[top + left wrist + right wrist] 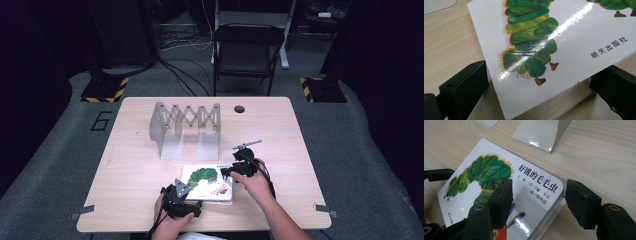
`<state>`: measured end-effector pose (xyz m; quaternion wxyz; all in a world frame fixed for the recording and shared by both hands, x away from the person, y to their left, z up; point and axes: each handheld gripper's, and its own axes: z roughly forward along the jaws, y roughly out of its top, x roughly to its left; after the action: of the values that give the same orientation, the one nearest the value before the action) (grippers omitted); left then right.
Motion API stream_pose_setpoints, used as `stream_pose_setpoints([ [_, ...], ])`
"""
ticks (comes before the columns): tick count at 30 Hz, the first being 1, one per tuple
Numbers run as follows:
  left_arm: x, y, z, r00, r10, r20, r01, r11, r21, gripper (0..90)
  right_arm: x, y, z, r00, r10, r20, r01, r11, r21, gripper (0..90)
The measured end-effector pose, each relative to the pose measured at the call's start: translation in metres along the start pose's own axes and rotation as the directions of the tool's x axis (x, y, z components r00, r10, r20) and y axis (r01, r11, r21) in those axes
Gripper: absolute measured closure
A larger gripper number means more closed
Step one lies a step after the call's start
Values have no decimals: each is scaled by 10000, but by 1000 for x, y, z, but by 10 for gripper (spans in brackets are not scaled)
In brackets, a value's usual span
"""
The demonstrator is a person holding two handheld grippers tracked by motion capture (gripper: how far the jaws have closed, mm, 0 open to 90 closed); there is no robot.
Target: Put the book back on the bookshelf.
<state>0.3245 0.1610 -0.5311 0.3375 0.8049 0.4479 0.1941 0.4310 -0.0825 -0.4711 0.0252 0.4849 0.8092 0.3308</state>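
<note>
A white picture book (207, 182) with a green caterpillar on its cover lies flat near the table's front edge. My left gripper (194, 204) sits at the book's near left corner. In the left gripper view that corner (536, 50) reaches in between the wide-apart jaws of the left gripper (541, 75), with no clear squeeze on it. My right gripper (226, 172) is at the book's right end. Its jaws stand open astride the right edge of the book (499, 177): one finger (501, 195) hovers over the cover, the other (581, 202) over bare wood.
A grey metal expanding book rack (186, 122) stands upright behind the book, its flat feet (541, 132) close to the cover's far edge. The wooden table (140, 165) has a round cable hole (239, 108) at the back. A black chair (247, 47) stands beyond.
</note>
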Motion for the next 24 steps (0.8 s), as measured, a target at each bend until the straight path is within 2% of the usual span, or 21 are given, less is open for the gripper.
stream_pose_setpoints([
  [5,-1,0,0,10000,-29,-51,28,10000,-46,16,-1,-1,2,9998,194,-29,-193,9998,48,373],
  [7,0,0,0,10000,-8,-2,8,10000,-39,18,-3,-1,3,9998,126,-132,-126,9999,25,344],
  [8,0,0,-1,10000,89,-6,-89,10000,0,21,-3,-1,3,9995,274,-157,-273,9996,39,325],
  [11,-1,-1,-1,10000,10,5,-10,10000,-87,44,-4,-2,6,9992,394,-118,-393,9992,102,284],
  [14,-2,0,-2,9999,142,65,-141,9996,-242,111,-5,-4,11,9969,523,-595,-502,9981,364,326],
  [17,-2,0,-2,9999,99,48,-98,9996,-262,120,-3,-5,13,9989,292,-371,-281,9992,300,329],
  [22,-2,0,-2,10000,67,55,-65,9996,-284,120,-6,-3,14,9982,542,-275,-531,9979,367,319],
  [24,-2,0,-2,9999,127,84,-125,9996,-242,119,-10,-2,15,9991,398,-135,-392,9984,400,313],
])
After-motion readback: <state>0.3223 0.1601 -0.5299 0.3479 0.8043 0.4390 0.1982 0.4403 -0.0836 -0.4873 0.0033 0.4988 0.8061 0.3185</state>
